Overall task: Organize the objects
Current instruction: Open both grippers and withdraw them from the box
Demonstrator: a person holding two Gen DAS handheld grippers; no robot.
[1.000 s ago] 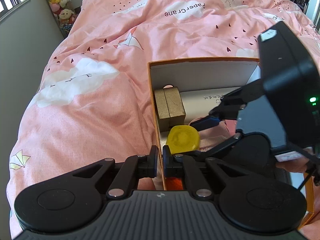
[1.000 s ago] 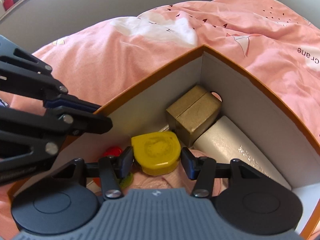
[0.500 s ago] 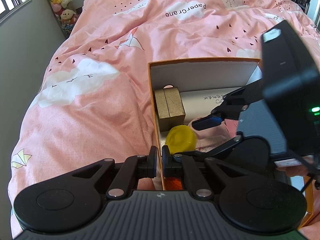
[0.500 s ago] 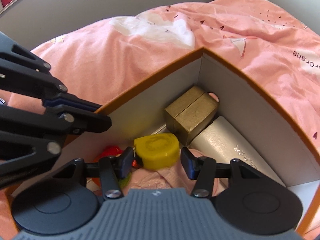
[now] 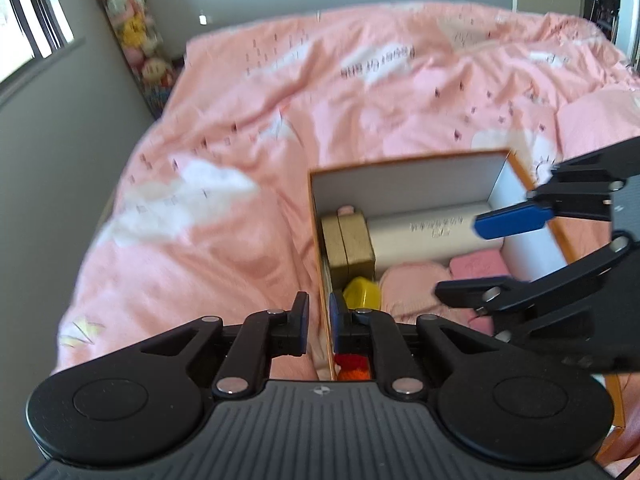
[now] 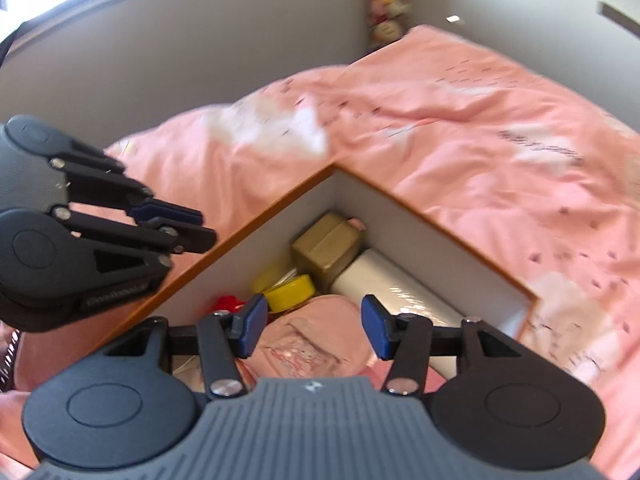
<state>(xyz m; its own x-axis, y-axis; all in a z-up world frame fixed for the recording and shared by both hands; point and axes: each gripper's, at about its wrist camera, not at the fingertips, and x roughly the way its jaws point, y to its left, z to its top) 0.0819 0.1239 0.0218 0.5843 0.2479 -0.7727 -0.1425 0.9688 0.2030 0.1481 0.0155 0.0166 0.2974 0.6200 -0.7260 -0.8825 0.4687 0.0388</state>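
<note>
An orange-rimmed box (image 5: pixel 408 184) with white inner walls is seen on a bed (image 5: pixel 224 248) covered in a pink quilt. Both views are smeared by motion, so the print on the quilt cannot be read.

The left gripper (image 5: pixel 319 322) is seen at the box's left wall. Its fingers (image 5: pixel 301 320) are nearly closed, with the wall's edge standing in the narrow gap between them; whether the pads press on that wall cannot be told. In the right wrist view the left gripper (image 6: pixel 188 226) is seen from the side, above the same wall.

The right gripper (image 6: pixel 312 328) is held above the box, its fingers (image 6: pixel 252 326) spread wide with nothing between them.

Inside the box, a gold block (image 6: pixel 326 248) is lodged in the far corner, with a white carton (image 6: pixel 384 284) just beside it; the lettering on the carton is too blurred to read. A yellow case (image 6: pixel 290 288) lies near the gold block, partly covered by the left finger in the right wrist view. Pink cloth (image 6: pixel 312 344) fills the near part of the box, much of it hidden behind the gripper body. A red thing (image 6: pixel 226 304) is glimpsed by the left wall, mostly hidden, so its kind cannot be told. Plush toys (image 5: pixel 132 36) are blurred in the room's corner.
</note>
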